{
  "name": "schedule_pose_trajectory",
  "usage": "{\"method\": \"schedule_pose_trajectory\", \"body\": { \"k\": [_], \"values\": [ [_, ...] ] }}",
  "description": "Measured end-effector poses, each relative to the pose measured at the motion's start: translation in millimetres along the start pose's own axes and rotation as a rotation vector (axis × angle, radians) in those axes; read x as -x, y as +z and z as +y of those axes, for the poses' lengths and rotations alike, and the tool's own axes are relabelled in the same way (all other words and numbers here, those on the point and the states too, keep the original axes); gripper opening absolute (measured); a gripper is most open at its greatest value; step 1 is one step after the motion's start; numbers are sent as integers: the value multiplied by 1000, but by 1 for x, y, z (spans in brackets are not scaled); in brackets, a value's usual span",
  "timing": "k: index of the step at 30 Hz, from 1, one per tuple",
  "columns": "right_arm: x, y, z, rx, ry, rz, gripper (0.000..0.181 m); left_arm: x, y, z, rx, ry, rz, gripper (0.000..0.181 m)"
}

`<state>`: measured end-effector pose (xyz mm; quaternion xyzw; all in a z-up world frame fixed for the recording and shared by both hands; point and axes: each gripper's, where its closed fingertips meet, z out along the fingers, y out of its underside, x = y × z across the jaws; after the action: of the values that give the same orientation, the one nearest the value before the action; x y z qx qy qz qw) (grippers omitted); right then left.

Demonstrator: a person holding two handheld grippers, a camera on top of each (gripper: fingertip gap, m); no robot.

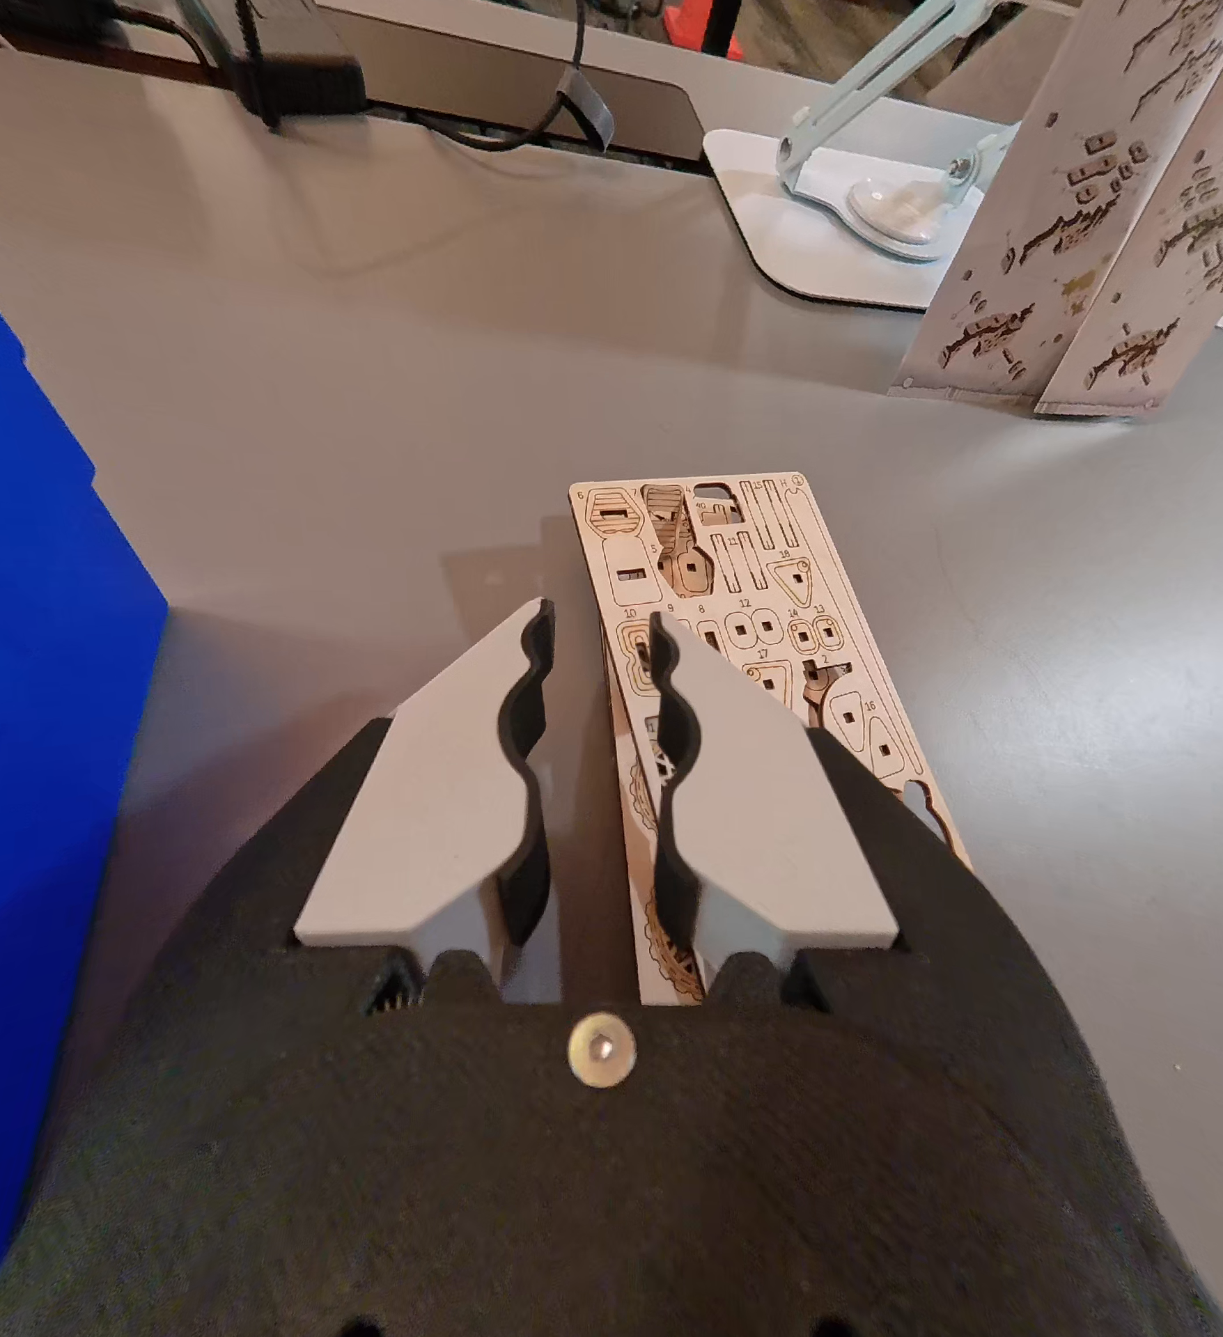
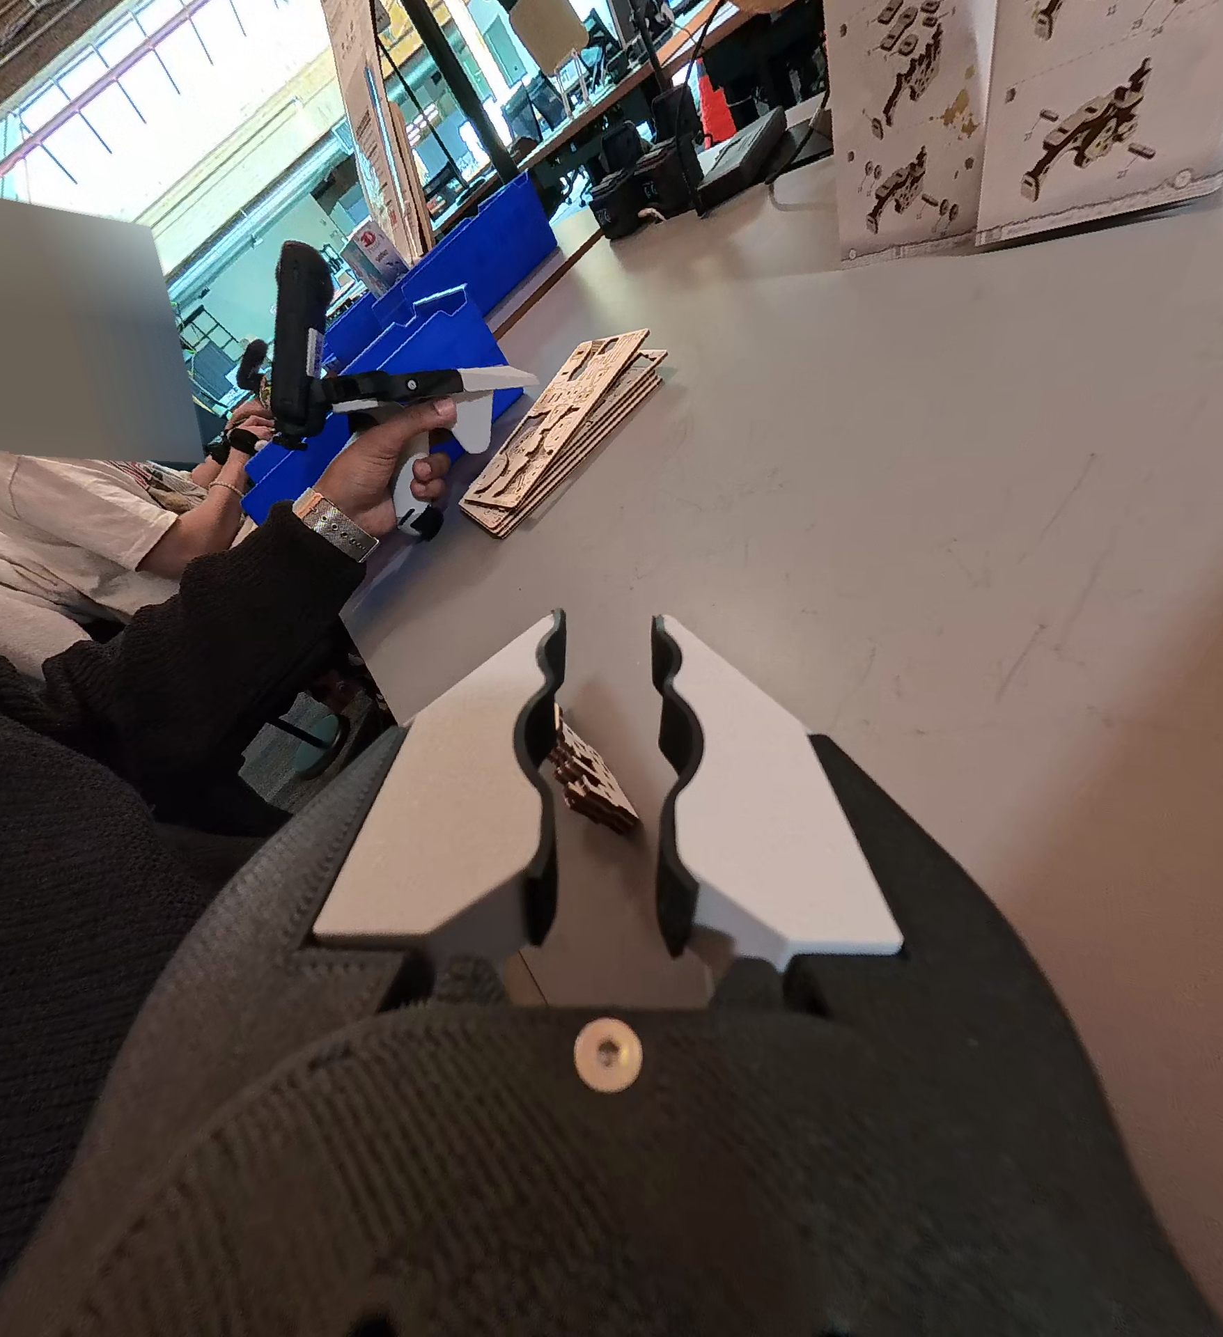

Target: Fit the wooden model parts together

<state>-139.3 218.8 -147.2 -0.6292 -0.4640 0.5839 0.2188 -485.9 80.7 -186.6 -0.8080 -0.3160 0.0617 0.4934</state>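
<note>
A stack of pale laser-cut wooden part sheets (image 1: 760, 600) lies flat on the grey table (image 1: 377, 405). My left gripper (image 1: 600, 622) is open and empty just above the stack's near left edge, and its right finger covers part of the top sheet. In the right wrist view the stack (image 2: 572, 427) lies far off, with the left gripper (image 2: 522, 378) held in a hand over it. My right gripper (image 2: 608, 626) is open. A small dark-edged wooden assembly (image 2: 594, 781) lies on the table between its jaws, close to the left finger.
A blue bin (image 1: 30, 615) stands at the left of the stack. A white lamp base (image 1: 833, 210) and upright instruction sheets (image 1: 1101, 217) stand at the back right. A person's dark sleeve (image 2: 196, 651) is at the table's left edge. Tip to tip, the grippers are about 40 centimeters apart.
</note>
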Motion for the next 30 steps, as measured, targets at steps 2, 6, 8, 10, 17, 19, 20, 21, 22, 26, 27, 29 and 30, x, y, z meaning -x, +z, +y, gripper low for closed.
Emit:
{"method": "schedule_pose_trajectory", "body": {
  "k": [2,6,8,10,17,19,20,21,22,26,27,29,30],
  "values": [
    [0,0,0,2,1,-1,23,-1,1,2,11,-7,9,28],
    [0,0,1,5,1,-2,23,-2,1,2,17,-7,15,29],
    [0,0,1,6,1,-2,23,-3,2,4,25,-6,21,30],
    [0,1,1,6,2,-2,23,-4,2,4,29,-4,24,31],
    [0,0,2,8,3,-2,23,-10,4,10,68,-6,55,36],
    [0,0,2,8,3,-2,23,-14,5,16,102,9,67,40],
    [0,0,2,9,4,-2,23,-14,5,17,109,20,60,41],
    [0,0,2,9,4,-2,23,-14,5,16,105,33,53,40],
    [0,0,2,9,4,-2,23,-15,5,16,104,45,47,39],
    [-1,0,2,10,10,-3,23,-18,5,17,104,39,61,33],
    [0,0,2,11,11,-4,23,-18,5,16,104,29,65,32],
    [-1,0,2,10,13,-4,23,-17,5,16,102,18,69,30],
    [-1,0,2,10,13,-4,23,-16,4,16,101,13,70,29]
  ]
}}
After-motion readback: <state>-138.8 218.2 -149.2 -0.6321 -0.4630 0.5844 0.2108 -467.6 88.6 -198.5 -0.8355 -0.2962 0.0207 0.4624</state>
